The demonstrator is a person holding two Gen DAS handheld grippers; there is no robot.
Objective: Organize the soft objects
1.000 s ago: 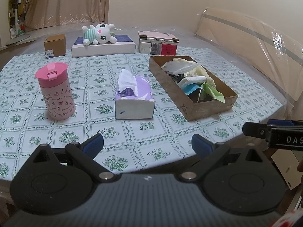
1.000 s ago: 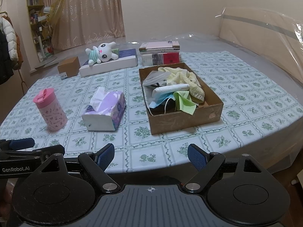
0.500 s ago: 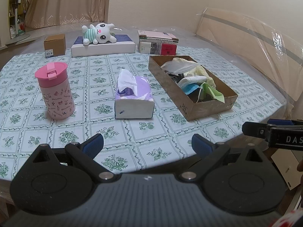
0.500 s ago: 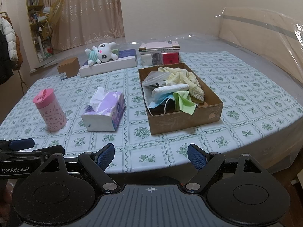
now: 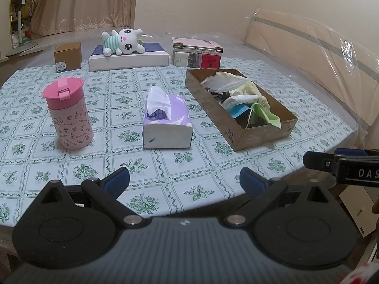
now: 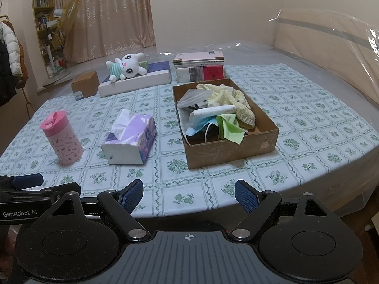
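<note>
A brown cardboard box [image 5: 263, 136] [image 6: 232, 152] on the table holds soft items: a yellow towel [image 6: 234, 97], a white rolled cloth [image 6: 213, 112], a blue face mask [image 6: 201, 127], a green cloth [image 6: 228, 125] and a clear plastic bag [image 6: 194, 97]. A white plush bunny [image 5: 123, 41] [image 6: 126, 68] lies on a flat white box at the back. My left gripper [image 5: 184, 179] is open and empty over the table's near edge. My right gripper [image 6: 188, 195] is open and empty, also at the near edge, in front of the box.
A purple tissue pack [image 5: 167, 123] [image 6: 130, 139] sits mid-table. A pink tumbler [image 5: 68, 116] [image 6: 61, 138] stands at the left. A small brown carton [image 5: 68, 56] and stacked books [image 5: 196, 55] sit at the back. The green-patterned tablecloth [image 5: 118, 94] covers the table.
Both grippers have barely moved; the views have shifted very slightly. Nothing was taken hold of or let go.
</note>
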